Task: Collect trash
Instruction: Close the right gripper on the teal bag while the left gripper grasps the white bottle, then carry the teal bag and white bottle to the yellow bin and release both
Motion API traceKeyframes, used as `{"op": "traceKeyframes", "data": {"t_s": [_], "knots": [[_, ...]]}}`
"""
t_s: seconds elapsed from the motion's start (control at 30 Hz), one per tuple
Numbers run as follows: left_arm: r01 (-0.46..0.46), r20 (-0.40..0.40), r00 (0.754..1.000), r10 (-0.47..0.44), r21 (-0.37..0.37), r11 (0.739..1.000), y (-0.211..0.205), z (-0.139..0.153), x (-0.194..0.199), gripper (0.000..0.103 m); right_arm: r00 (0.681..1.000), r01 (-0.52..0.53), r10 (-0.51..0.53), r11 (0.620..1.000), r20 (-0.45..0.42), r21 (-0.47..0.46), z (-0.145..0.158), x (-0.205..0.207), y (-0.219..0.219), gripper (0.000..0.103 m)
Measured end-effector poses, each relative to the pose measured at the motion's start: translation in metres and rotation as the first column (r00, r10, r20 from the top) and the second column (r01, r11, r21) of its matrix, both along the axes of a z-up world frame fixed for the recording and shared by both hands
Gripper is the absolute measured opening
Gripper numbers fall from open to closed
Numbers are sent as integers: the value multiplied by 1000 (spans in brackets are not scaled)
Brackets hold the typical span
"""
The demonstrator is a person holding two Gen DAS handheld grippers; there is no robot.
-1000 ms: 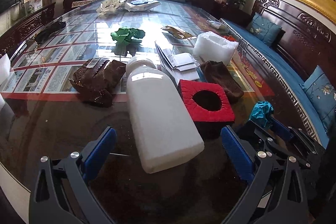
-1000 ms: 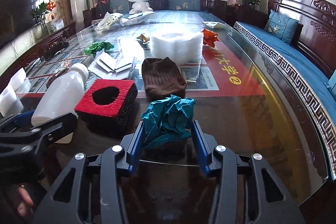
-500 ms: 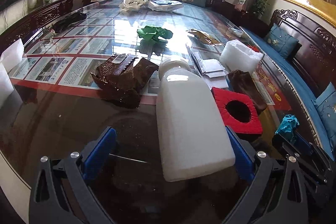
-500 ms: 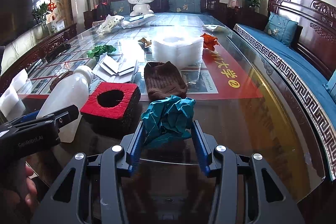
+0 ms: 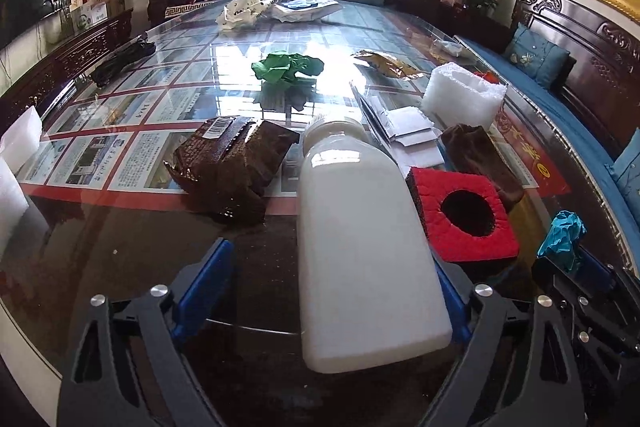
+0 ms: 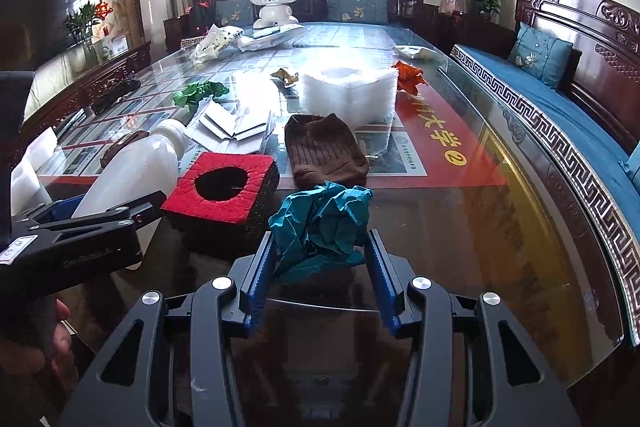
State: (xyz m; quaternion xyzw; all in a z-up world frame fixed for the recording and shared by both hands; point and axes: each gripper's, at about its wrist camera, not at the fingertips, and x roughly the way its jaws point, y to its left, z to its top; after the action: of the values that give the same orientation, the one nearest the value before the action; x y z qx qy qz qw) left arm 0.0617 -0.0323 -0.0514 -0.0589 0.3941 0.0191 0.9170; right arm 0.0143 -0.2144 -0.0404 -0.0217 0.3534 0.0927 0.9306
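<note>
Between the wide-spread fingers of the left gripper (image 5: 320, 291) lies a white bottle (image 5: 360, 247) on the glass table (image 5: 120, 247), flat, off-centre toward the right finger, cap pointing away, while the right gripper (image 6: 320, 263), farther right, clamps a teal paper wad (image 6: 320, 223).

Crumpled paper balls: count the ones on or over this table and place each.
3, maybe more hidden. Teal paper ball gripped in the right claw; green paper ball mid-table, beyond the white bottle; orange paper ball right of the white foam roll.
</note>
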Motion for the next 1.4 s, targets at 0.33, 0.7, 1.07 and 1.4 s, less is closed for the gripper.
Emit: {"op": "traceKeyframes", "data": {"t_s": [0.33,0.7,1.07,1.4], "knots": [[17,7,1000,-17,-10,1000,1,1,-2,51,1000,5,-5,1000,-3,3,-3,1,-2,44],[20,38,999,-20,2,1000,2,7,-15,51,1000,5,-5,1000,9,7,0,-2,-2,44],[92,96,991,-91,-5,996,2,32,-63,51,997,-10,9,1000,82,11,28,-41,3,44],[225,90,971,-223,-11,974,-6,36,-144,51,992,-43,41,999,115,8,44,-116,2,44]]}}
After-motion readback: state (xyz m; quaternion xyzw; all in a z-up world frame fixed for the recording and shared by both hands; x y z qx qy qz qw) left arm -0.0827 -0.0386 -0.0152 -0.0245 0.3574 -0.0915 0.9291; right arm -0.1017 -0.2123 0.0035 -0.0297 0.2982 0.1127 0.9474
